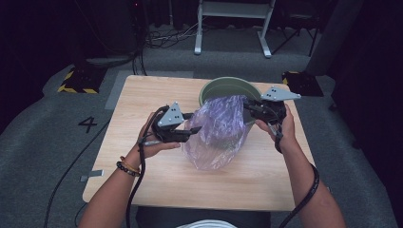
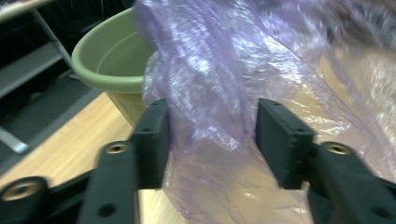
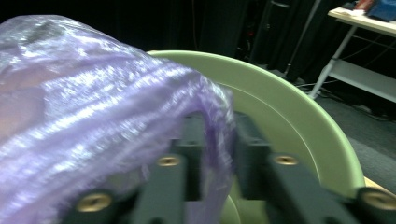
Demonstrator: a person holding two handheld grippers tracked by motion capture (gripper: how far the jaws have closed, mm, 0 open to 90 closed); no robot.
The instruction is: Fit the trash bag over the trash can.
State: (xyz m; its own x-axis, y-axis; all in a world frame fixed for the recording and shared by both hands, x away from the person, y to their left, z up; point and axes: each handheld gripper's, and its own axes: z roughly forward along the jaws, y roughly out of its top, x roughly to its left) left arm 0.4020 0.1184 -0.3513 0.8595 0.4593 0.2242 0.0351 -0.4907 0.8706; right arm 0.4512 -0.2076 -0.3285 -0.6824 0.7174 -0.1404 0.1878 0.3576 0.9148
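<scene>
Between my left gripper's (image 2: 211, 140) two black jaws hangs a fold of the thin purple plastic bag (image 2: 224, 93); the jaws stand well apart, with the film loose in the gap and not pinched. From above, that left gripper (image 1: 195, 129) points in at the bag's (image 1: 219, 130) left side, my left hand (image 1: 151, 140) wrapped round its body, a beaded bracelet (image 1: 127, 167) on the wrist.

My right gripper (image 3: 218, 144) has its jaws drawn close together on the bag's (image 3: 93, 116) edge, a narrow strip of purple film clamped between them. In the high view the right gripper (image 1: 248, 106) bites the bag's upper right rim, my right hand (image 1: 280, 127) behind it.

The bag is stretched between the two grippers, its mouth lifted against the front of the pale green plastic basin (image 1: 229, 88), its lower end resting on the wooden table (image 1: 142, 95). The basin (image 2: 112, 60) stands on the table's far side, just behind the bag, and its curved rim (image 3: 299, 107) rises beyond my right jaws. Grey carpet (image 1: 57, 123) surrounds the table, marked with a black figure 4 (image 1: 88, 124).
</scene>
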